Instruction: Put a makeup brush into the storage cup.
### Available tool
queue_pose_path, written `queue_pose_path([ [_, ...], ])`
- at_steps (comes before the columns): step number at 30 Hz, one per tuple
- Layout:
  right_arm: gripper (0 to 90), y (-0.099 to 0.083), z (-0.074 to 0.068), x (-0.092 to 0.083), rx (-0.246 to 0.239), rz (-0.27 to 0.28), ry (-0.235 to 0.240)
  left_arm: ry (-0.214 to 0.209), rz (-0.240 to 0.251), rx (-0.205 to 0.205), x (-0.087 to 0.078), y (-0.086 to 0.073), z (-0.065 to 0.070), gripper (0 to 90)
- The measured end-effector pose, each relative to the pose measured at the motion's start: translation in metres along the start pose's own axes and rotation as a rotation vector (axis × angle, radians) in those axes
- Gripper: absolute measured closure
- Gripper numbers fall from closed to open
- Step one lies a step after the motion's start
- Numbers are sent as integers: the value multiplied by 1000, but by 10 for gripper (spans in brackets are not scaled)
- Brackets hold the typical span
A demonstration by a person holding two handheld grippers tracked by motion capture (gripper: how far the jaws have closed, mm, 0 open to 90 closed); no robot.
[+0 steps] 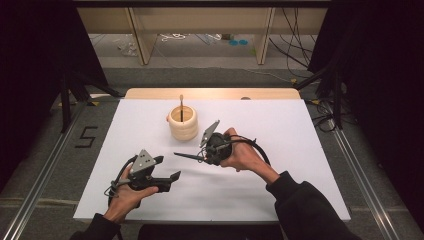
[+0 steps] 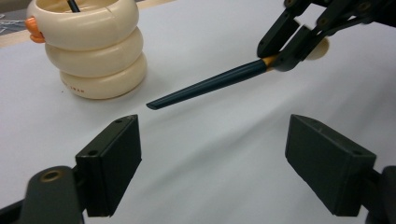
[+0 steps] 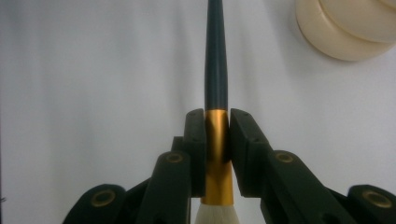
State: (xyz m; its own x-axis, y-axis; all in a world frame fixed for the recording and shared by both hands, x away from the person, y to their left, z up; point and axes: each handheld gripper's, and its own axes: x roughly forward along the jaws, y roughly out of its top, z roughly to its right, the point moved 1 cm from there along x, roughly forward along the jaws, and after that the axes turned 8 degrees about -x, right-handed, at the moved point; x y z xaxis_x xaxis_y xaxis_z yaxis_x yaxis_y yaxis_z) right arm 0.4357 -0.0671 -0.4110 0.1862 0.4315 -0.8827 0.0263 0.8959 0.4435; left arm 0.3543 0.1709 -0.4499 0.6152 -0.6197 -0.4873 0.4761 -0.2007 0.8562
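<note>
Right gripper (image 3: 217, 154) pinches brush (image 2: 210, 85) at gold ferrule, handle pointing left, level; ringed holder (image 1: 182, 122) beyond, nearer it. Left gripper (image 2: 212, 163) spread, idle.

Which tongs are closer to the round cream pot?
Right. The right tongs, shut on a brush, sit just in front of the cream pot. The left tongs rest open, farther toward the person.

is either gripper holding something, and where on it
The right gripper is shut on a brush, clamped at its gold ferrule. The left gripper stands open, holding nothing.
</note>
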Motion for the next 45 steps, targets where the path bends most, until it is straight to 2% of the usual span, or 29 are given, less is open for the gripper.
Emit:
queue_pose_path([
  [1,776,0,-5,-4,-13,-5,10,-5,-13,18,3,0,-1,179],
  [5,776,1,-13,-11,-38,-7,14,-26,-30,46,7,2,-1,176],
  [6,776,1,-13,-11,-38,-7,14,-42,-37,33,8,1,0,176],
  [7,776,1,-15,-12,-46,-8,19,-23,-30,56,8,3,-2,176],
  [8,776,1,-17,-13,-51,-7,23,-30,-32,61,8,3,-2,176],
  [12,776,2,-26,-17,-74,-23,35,-54,-41,49,9,6,-4,176],
  [13,776,3,-29,-17,-83,-29,39,-79,-42,57,10,8,-3,179],
  [15,776,5,-31,-17,-96,-32,30,-89,-48,53,10,9,-1,189],
  [16,776,5,-31,-17,-96,-32,30,-111,-52,56,10,9,-1,189],
  [17,776,5,-31,-17,-123,-48,24,-129,-66,55,11,10,1,200],
  [18,776,6,-35,-16,-131,-53,27,-150,-72,67,12,10,2,215],
  [19,776,6,-35,-16,-131,-53,27,-152,-79,73,13,9,4,215],
  [21,776,7,-36,-15,-152,-56,33,-197,-115,98,14,10,6,230],
  [23,776,7,-38,-16,-135,-66,34,-217,-119,97,17,9,11,230],
  [24,776,8,-40,-15,-145,-73,45,-229,-137,114,20,9,13,236],
  [26,776,9,-42,-15,-155,-76,50,-235,-127,116,22,9,14,244],
  [27,776,9,-42,-15,-155,-76,50,-246,-158,129,23,10,15,244],
  [30,776,10,-44,-15,-165,-75,57,-253,-178,139,26,10,19,255],
  [31,776,11,-45,-15,-168,-74,59,-266,-180,149,27,10,20,261],
  [32,776,11,-46,-15,-166,-77,61,-258,-182,162,28,10,20,273],
  [36,776,13,-48,-15,-178,-69,73,-280,-197,167,29,10,24,331],
  [38,776,13,-50,-15,-179,-69,67,-299,-208,189,30,11,25,363],
  [41,776,13,-50,-15,-186,-71,69,-295,-223,212,30,11,24,401],
  [44,776,12,-51,-14,-194,-74,78,-312,-237,212,31,10,25,434],
  [45,776,13,-50,-12,-217,-54,77,-312,-250,230,32,10,25,455],
])
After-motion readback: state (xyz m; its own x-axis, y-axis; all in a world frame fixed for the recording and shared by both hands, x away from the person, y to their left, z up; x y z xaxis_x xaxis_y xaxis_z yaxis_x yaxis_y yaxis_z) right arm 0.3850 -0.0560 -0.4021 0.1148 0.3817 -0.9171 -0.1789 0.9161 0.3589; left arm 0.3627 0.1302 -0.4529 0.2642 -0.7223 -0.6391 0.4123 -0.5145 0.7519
